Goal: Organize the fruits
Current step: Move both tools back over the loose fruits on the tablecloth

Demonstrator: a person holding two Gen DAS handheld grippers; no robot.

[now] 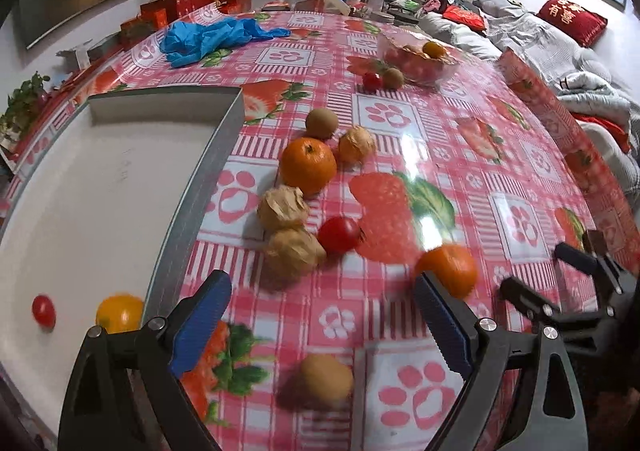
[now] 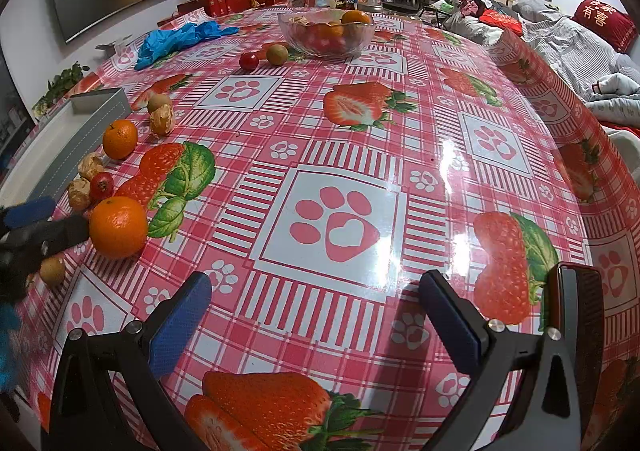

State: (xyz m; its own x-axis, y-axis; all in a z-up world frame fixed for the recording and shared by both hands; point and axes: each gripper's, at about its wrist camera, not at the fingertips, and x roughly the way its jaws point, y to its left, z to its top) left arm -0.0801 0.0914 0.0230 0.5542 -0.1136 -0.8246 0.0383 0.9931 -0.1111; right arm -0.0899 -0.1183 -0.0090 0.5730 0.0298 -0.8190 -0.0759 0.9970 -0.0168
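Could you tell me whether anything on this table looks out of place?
Yes: fruit lies scattered loose on the tablecloth beside the white tray, and crumpled blue gloves sit among the food.

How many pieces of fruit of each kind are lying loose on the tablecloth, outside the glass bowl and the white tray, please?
Round orange mandarins: 2
Small red cherry tomatoes: 2
Smooth brown round fruits: 3
Tan papery-husked fruits: 3
Total: 10

Blue gloves [image 1: 212,38] lie crumpled on the strawberry-print tablecloth [image 2: 400,139], red boxes [image 1: 192,3] stacked beyond them.
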